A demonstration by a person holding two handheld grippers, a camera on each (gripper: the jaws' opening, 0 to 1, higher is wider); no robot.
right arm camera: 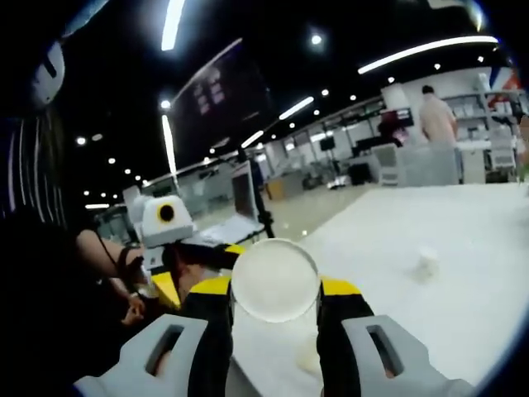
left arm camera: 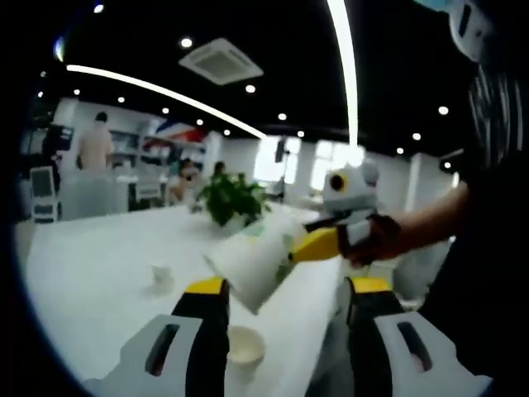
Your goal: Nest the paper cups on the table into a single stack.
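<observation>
left gripper view: left hand-held gripper [left arm camera: 285, 318] hovering wide open, gripping nothing, above a cup [left arm camera: 245, 346] standing on the white bench [left arm camera: 91, 273]; right hand-held gripper [left arm camera: 291, 246] carrying a tilted paper cup [left arm camera: 252, 260]; small cup [left arm camera: 160, 275] sitting farther off | right gripper view: right hand-held gripper [right arm camera: 274, 318] clamping that cup's base [right arm camera: 274, 279]; possibly two more cups, one blurred [right arm camera: 426, 261] | three cups counted

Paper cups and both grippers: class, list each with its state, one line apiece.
Held paper cup: lifted, tilted, gripped by the right gripper.
Near paper cup: upright on the table, mouth up.
Far paper cup: standing alone on the table.
Left gripper: open, holding nothing.
</observation>
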